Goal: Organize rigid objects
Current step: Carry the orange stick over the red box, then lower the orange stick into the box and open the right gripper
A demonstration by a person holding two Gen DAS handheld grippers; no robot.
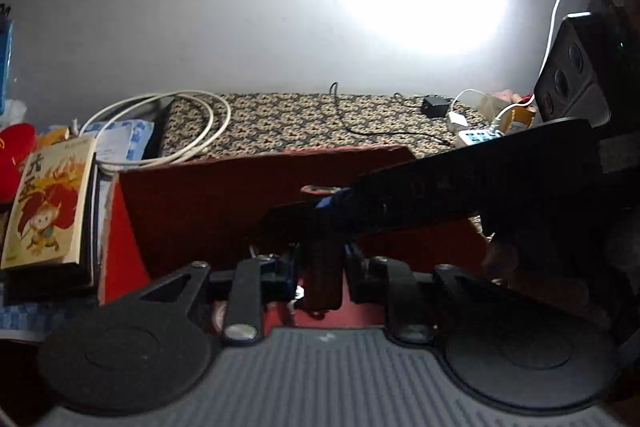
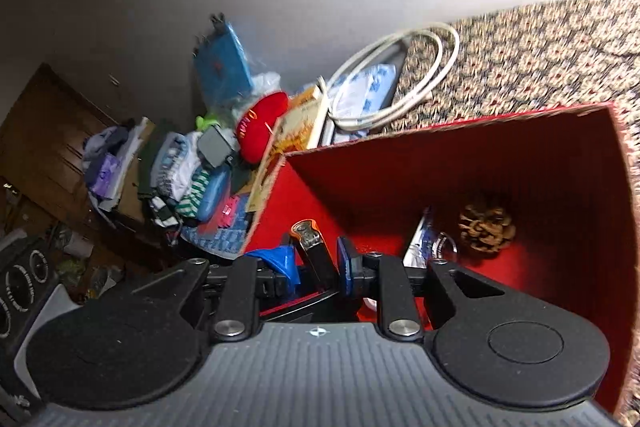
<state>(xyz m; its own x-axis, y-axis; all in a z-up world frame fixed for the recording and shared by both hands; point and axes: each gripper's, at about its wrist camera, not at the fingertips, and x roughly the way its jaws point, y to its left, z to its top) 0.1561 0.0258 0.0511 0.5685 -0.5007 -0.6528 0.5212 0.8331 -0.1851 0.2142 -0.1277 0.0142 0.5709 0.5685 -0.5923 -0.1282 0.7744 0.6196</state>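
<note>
A red box (image 2: 520, 155) stands open on the patterned cloth (image 2: 540, 59). Inside it lie a pine cone (image 2: 486, 227) and a clear packet (image 2: 420, 239). My right gripper (image 2: 316, 259) is shut on a black tool with an orange-rimmed metal tip (image 2: 306, 233), held over the box's left side. In the left wrist view the red box (image 1: 240, 195) lies ahead. My left gripper (image 1: 320, 267) is closed around the same dark tool (image 1: 322, 275), and the right gripper's black arm (image 1: 460, 183) crosses in from the right just above it.
A picture book (image 1: 48, 203) on a stack stands left of the box, with a coiled white cable (image 1: 192, 131) behind it. A charger and power strip (image 1: 472, 135) lie at the back right. A red cushion (image 2: 260, 127), clothes and clutter lie left of the box.
</note>
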